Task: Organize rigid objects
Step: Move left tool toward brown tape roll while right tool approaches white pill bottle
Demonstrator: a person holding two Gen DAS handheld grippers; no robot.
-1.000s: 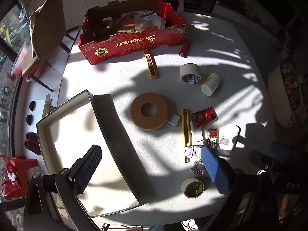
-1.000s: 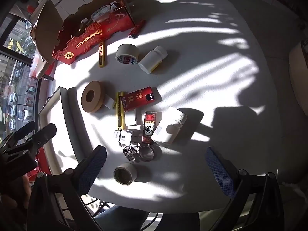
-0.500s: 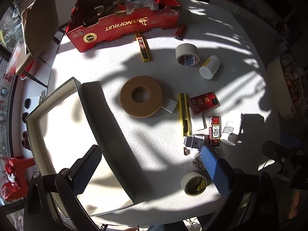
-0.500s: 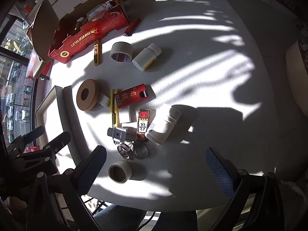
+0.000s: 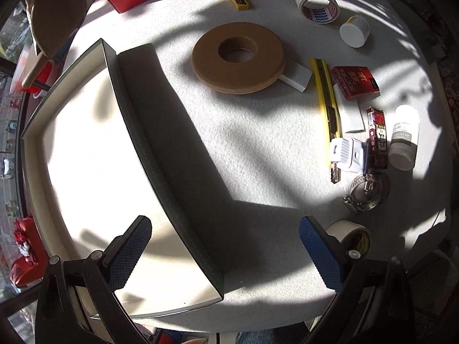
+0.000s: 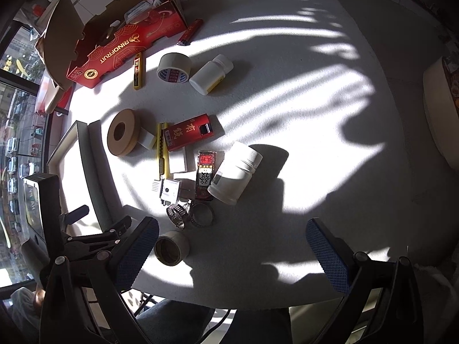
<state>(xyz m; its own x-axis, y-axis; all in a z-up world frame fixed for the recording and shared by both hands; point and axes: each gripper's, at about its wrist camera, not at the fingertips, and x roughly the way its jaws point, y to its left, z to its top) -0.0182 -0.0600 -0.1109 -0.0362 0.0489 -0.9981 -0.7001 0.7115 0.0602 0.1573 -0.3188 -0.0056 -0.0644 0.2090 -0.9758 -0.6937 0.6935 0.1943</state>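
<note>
My left gripper (image 5: 223,229) is open and empty, hovering low over the dark right wall of the open tray (image 5: 160,132). My right gripper (image 6: 232,229) is also open and empty, above the table's near edge. Just beyond its left finger lie a small tape roll (image 6: 171,248) and two metal hose clamps (image 6: 190,215). Farther out are a white adapter (image 6: 169,190), a white bottle (image 6: 235,172) on its side, a red box (image 6: 190,132), a yellow utility knife (image 6: 161,152) and a brown tape roll (image 6: 123,136).
A red fruit carton (image 6: 123,48) holding items stands at the far left edge. Near it lie a yellow blade case (image 6: 138,71), a white tape roll (image 6: 173,67), a second white bottle (image 6: 210,74) and a red lighter (image 6: 189,31). A chair (image 5: 54,14) stands beyond the table.
The left gripper has dropped lower and nearer to the tray, so the tray and the brown roll look bigger. The right gripper has moved slightly closer to the cluster. Both stay open.
</note>
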